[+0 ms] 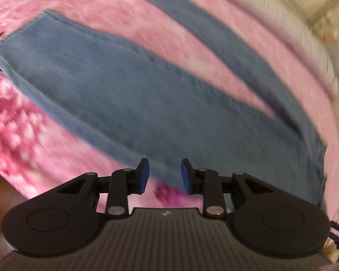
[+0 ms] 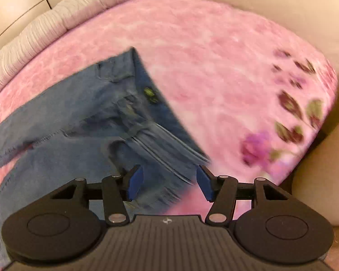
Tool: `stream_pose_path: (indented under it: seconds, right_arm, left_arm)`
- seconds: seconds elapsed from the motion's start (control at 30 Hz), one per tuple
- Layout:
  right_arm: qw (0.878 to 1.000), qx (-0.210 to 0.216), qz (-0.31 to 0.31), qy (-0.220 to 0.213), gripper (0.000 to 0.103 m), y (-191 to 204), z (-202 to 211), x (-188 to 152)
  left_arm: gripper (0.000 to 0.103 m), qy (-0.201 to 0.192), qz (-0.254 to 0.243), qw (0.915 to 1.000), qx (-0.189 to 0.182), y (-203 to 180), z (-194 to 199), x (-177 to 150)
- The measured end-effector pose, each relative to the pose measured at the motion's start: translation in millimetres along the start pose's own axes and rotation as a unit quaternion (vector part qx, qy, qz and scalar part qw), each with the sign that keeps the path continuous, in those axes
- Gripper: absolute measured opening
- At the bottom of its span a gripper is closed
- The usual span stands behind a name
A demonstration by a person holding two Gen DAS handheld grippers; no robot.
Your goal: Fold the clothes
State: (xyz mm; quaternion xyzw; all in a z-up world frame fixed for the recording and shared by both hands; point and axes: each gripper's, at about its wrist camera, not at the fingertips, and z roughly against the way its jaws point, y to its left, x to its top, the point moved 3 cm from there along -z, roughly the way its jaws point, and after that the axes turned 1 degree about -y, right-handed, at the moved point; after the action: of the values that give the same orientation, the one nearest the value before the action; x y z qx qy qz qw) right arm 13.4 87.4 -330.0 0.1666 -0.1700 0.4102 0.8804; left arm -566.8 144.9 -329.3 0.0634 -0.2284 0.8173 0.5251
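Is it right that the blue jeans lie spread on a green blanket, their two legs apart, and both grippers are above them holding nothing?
Not quite: the blanket is pink, not green, as both wrist views show. The rest holds: the blue jeans lie spread on it with their two legs apart, and the left gripper and the right gripper are above them, jaws open, holding nothing.

No text can be read; the green label (image 2: 149,93) inside the jeans (image 2: 83,122) waistband is blurred.

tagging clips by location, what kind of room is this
Most likely a bedroom: blue jeans lie spread on a bed under a fluffy pink floral blanket, with a grey pillow at its far edge.
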Motion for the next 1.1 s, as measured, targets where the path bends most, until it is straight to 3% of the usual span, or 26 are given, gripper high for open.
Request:
stream_pose_path:
  seconds: [0.13,0.27,0.43,0.57,0.67,0.9,1.1]
  right_arm:
    - [0.998,0.004,-0.029,0.064,0.056,-25.8,11.7,-22.6]
    - [0.995,0.032,0.011,0.09,0.061,-3.9,47.2,-34.1]
    - [0.99,0.076,0.093,0.08,0.077,53.1,106.2,-31.1]
    - [0.983,0.095,0.146,0.061,0.085,88.0,144.8,-26.6]
    - [0.979,0.1,0.169,0.052,0.087,103.4,160.6,-26.8]
    - [0.975,0.087,0.194,0.06,0.088,123.4,171.1,-44.6]
    - [0.977,0.064,0.195,0.057,0.088,141.8,176.2,-58.2]
  left_arm:
    - [0.025,0.036,-0.022,0.9989,0.019,-35.8,14.2,-20.4]
    - [0.03,0.03,-0.046,0.9984,0.013,-68.7,60.1,-27.2]
    - [0.044,-0.013,-0.085,0.9961,0.018,-102.4,135.9,-27.9]
    - [0.052,-0.057,-0.119,0.9906,0.037,-121.0,188.0,-26.3]
    - [0.063,-0.085,-0.131,0.9864,0.052,-127.6,216.7,-27.4]
    - [0.065,-0.102,-0.145,0.9818,0.068,-118.2,247.7,-27.8]
    - [0.069,-0.095,-0.161,0.9804,0.062,-99.5,246.7,-10.8]
